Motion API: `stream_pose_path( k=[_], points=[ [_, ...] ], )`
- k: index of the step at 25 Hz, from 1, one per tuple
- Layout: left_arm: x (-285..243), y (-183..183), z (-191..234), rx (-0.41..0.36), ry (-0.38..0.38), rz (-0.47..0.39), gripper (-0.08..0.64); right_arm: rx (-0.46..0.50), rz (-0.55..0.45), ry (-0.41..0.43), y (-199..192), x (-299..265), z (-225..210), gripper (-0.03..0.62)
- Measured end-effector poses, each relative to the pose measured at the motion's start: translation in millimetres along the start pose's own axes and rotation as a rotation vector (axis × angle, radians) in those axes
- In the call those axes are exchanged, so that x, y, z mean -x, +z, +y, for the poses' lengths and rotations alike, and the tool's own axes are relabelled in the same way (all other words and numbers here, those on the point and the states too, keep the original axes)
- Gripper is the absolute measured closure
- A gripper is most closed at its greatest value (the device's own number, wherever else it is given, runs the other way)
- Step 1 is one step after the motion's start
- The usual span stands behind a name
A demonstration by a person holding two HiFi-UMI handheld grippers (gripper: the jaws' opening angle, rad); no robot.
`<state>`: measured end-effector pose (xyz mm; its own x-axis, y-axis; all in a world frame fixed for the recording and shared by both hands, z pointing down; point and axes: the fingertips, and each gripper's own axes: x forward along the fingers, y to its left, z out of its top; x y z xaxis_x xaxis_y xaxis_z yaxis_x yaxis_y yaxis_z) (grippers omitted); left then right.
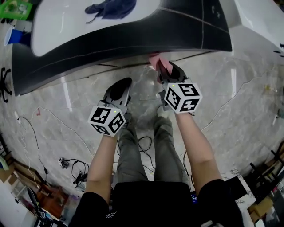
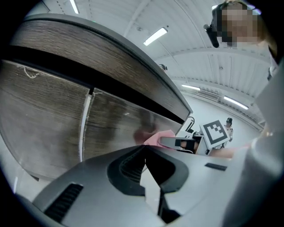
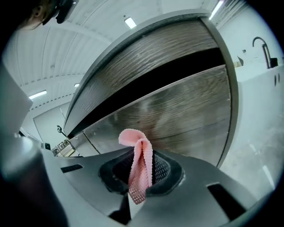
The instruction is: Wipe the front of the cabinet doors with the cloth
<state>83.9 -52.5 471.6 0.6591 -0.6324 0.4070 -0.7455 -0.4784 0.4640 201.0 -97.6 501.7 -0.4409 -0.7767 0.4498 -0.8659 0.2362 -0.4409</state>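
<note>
The pink cloth (image 1: 156,61) is pinched in my right gripper (image 1: 165,67), which is shut on it right at the wood-grain cabinet door (image 1: 133,62) under the dark counter edge. In the right gripper view the cloth (image 3: 139,162) stands folded between the jaws, its top close to the door front (image 3: 191,117). My left gripper (image 1: 122,85) hangs lower left of it, shut and holding nothing, a little away from the doors. The left gripper view shows two doors (image 2: 44,128) split by a pale seam, with the cloth (image 2: 156,138) and right gripper (image 2: 179,142) beyond.
A white countertop (image 1: 66,22) with a dark blue cloth (image 1: 112,8) lies above the doors. The person's legs (image 1: 144,146) stand on a marble floor (image 1: 230,111) with cables (image 1: 71,166) at the left. A faucet (image 3: 262,44) shows far right.
</note>
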Motion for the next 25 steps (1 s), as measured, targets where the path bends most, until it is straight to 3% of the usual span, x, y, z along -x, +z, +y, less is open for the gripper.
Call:
stream_pose_path(
  k=[14,25],
  points=[
    [-57.7,-23.1,-57.4,-0.007,-0.054,0.024,0.552,-0.005,-0.014,-0.077,8.6,41.8,-88.3,0.549],
    [-51.1,-28.8,-58.2,-0.005,-0.046,0.028,0.552,-0.004,-0.005,-0.052,-2.0,48.9,-73.8,0.549]
  ],
)
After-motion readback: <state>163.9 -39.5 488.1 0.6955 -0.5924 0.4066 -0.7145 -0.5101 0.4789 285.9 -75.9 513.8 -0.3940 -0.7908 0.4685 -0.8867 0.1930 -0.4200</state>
